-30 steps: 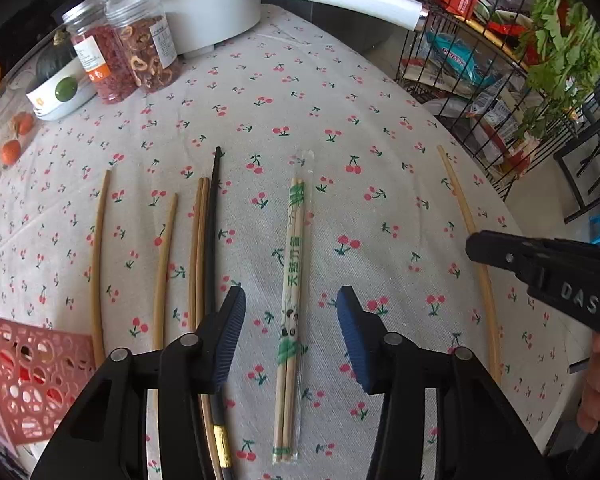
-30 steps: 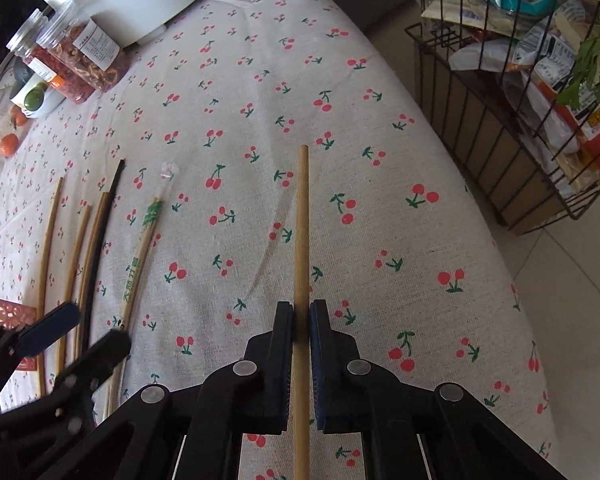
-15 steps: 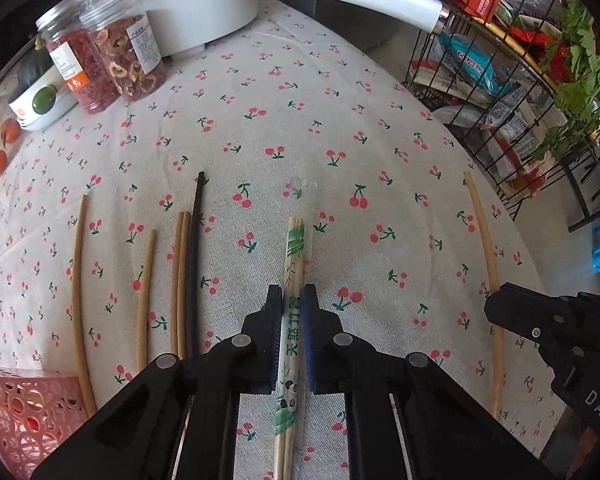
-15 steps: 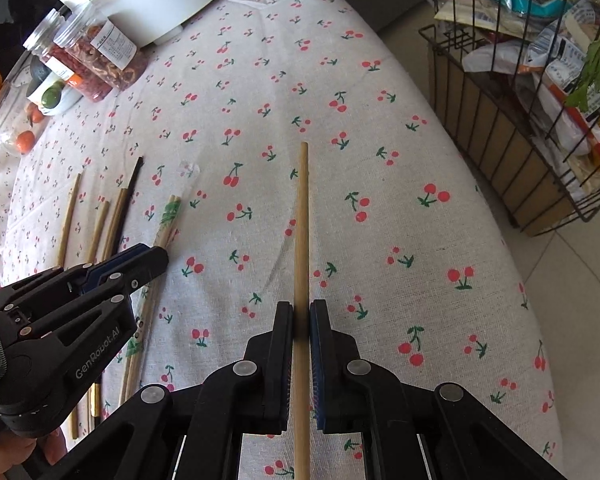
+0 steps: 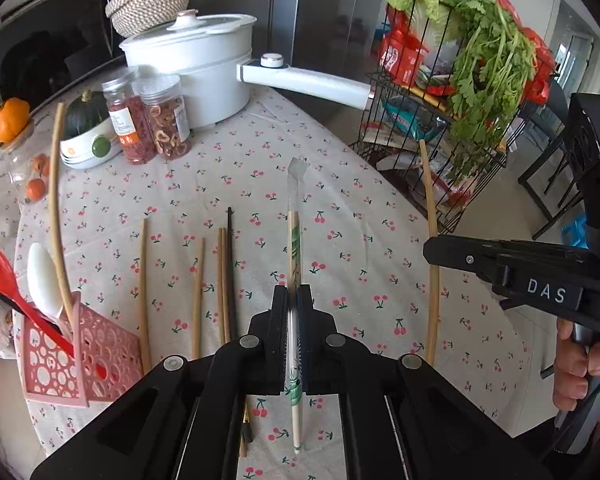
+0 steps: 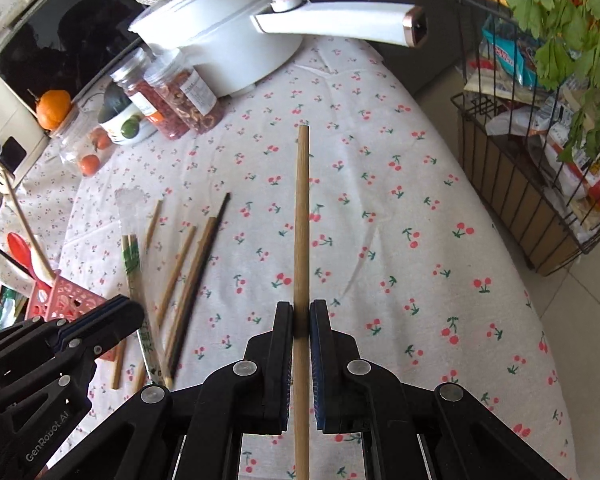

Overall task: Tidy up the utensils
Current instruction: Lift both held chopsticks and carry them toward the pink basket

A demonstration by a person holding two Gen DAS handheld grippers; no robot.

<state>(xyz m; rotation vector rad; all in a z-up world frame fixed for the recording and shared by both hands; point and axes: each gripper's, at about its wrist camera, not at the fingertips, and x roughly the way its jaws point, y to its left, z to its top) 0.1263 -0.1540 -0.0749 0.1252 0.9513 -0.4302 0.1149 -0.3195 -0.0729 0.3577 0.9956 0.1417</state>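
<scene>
Left-wrist view: wrapped chopsticks [image 5: 293, 256] are clamped in the left gripper [image 5: 293, 320], 1 bamboo chopstick [image 6: 301, 220] in the right gripper [image 6: 300, 320]; both seem destined for the pink basket [image 5: 100, 344] at 9 o'clock.

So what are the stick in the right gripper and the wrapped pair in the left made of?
The chopstick in the right gripper looks like bare bamboo or wood: matte tan, faint grain. The wrapped chopsticks in the left gripper look like pale bamboo inside a thin clear plastic sleeve with green print; the sleeve's empty tip is see-through and glints.
</scene>
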